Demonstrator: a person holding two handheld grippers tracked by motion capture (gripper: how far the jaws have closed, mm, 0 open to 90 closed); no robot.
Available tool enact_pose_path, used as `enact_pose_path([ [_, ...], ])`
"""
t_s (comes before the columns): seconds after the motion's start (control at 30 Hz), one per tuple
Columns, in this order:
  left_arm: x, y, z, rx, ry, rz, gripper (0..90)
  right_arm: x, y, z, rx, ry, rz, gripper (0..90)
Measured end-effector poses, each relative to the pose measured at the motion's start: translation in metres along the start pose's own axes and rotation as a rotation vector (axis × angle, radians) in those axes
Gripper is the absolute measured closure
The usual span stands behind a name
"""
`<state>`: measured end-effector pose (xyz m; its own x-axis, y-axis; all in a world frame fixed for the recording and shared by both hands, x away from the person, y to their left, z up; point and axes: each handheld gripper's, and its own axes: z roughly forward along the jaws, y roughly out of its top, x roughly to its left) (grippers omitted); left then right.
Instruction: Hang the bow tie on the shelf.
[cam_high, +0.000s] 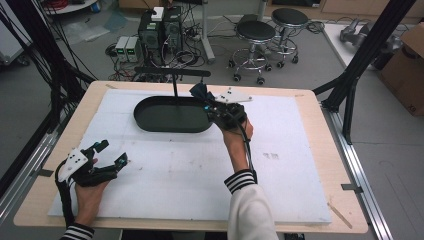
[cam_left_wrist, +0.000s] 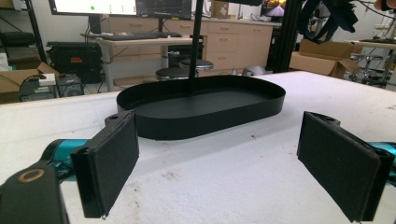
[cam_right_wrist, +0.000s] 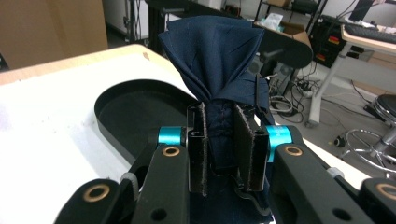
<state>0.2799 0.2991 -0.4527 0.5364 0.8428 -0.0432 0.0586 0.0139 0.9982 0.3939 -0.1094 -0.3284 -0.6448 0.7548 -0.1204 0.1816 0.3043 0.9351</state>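
Right gripper (cam_high: 216, 106) at the right end of the black oval tray (cam_high: 150, 120), clamped on a bunched navy cloth (cam_right_wrist: 215, 60). Cloth held up off the table, just above and beside the tray's right rim; tray lying leftward from the gripper, long axis across the table. Thin black post (cam_high: 175, 86) rising from the tray floor, crossbar on top. Left gripper (cam_high: 107, 156) parked near the table's front-left corner, well apart from the tray, jaws spread wide, nothing between them.

Judgement: right hand far nearer for any placement into the tray. Right gripper view gives the pinch on the fabric and its fanned folds; high view gives the tray's orientation.
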Motion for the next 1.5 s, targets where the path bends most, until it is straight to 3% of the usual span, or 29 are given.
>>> enact_pose_path([
  [0.43, 0.000, 0.000, 0.000, -0.001, 0.001, -0.006, 13.2, -0.009, 0.014, 0.006, -0.054, 0.004, 0.042, 76.4],
  [1.03, 0.001, 0.000, 0.000, -0.006, -0.003, -0.007, 13.2, -0.010, 0.040, 0.026, -0.075, 0.025, 0.059, 76.3],
  [1.07, 0.001, 0.000, 0.000, -0.006, -0.003, -0.007, 13.2, -0.011, 0.042, 0.029, -0.084, 0.039, 0.077, 76.4],
  [1.5, 0.001, 0.000, 0.000, -0.008, -0.001, -0.009, 13.2, -0.013, 0.056, 0.043, -0.087, 0.076, 0.092, 76.3],
])
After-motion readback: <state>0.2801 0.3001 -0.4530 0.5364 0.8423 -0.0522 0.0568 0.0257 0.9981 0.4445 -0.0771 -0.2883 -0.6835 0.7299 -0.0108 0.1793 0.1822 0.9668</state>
